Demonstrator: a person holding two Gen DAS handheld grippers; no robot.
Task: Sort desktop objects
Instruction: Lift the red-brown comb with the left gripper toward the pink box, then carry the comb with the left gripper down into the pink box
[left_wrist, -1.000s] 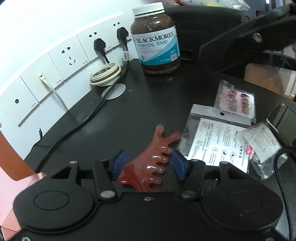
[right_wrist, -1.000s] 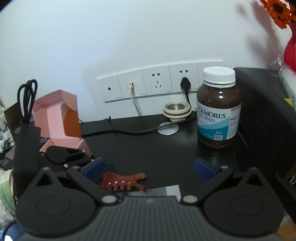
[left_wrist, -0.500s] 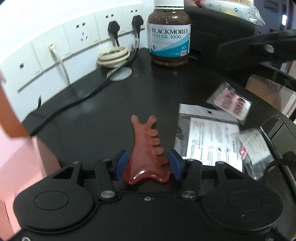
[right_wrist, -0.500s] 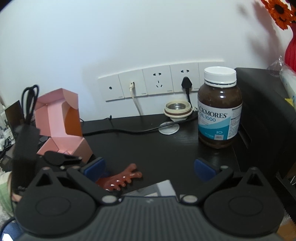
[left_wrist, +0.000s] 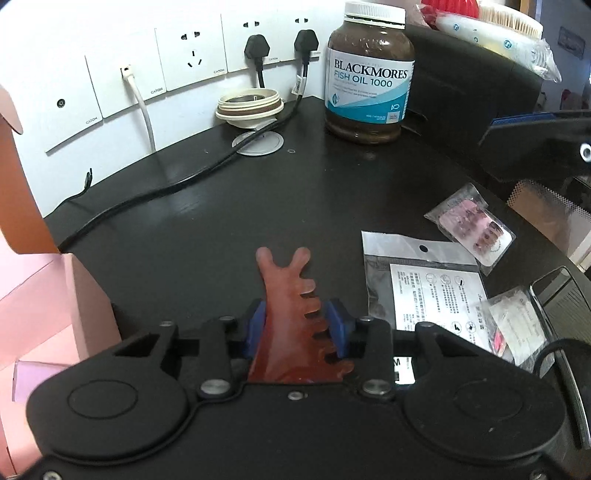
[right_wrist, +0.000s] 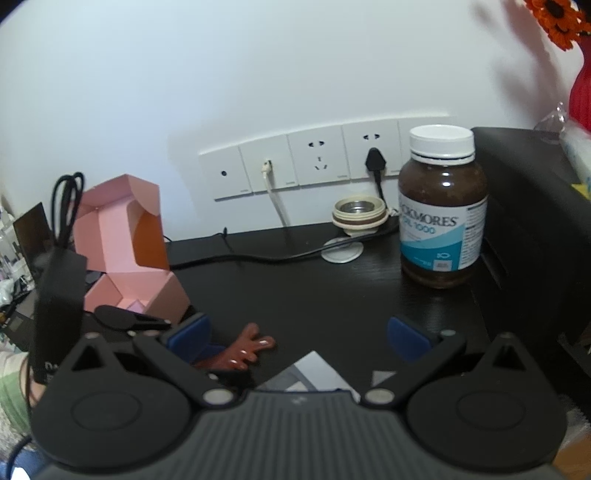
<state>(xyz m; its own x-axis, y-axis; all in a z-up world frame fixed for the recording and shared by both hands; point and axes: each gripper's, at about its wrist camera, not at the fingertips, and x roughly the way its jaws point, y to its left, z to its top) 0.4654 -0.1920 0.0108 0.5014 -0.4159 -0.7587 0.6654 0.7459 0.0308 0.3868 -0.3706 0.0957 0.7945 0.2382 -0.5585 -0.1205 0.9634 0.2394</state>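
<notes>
A reddish-brown toothed comb (left_wrist: 291, 314) sticks forward out of my left gripper (left_wrist: 298, 321), whose blue pads are shut on its sides just above the black desk. The same comb (right_wrist: 243, 350) shows in the right wrist view behind my right gripper's left finger. My right gripper (right_wrist: 299, 334) hangs open over the desk with nothing between its fingers. An open pink box (left_wrist: 40, 295) stands at the left of the comb; in the right wrist view the pink box (right_wrist: 125, 251) sits at the left with its lid up.
A brown fish oil bottle (left_wrist: 369, 74) and a cream lid ring (left_wrist: 249, 107) stand by the wall sockets, with a black cable (left_wrist: 177, 184) across the desk. Silver and clear packets (left_wrist: 421, 280) lie at the right beside a phone (left_wrist: 565, 306).
My left gripper has closed on the comb, turned it to point away, and shifted left toward the pink box. The right gripper has barely moved.
</notes>
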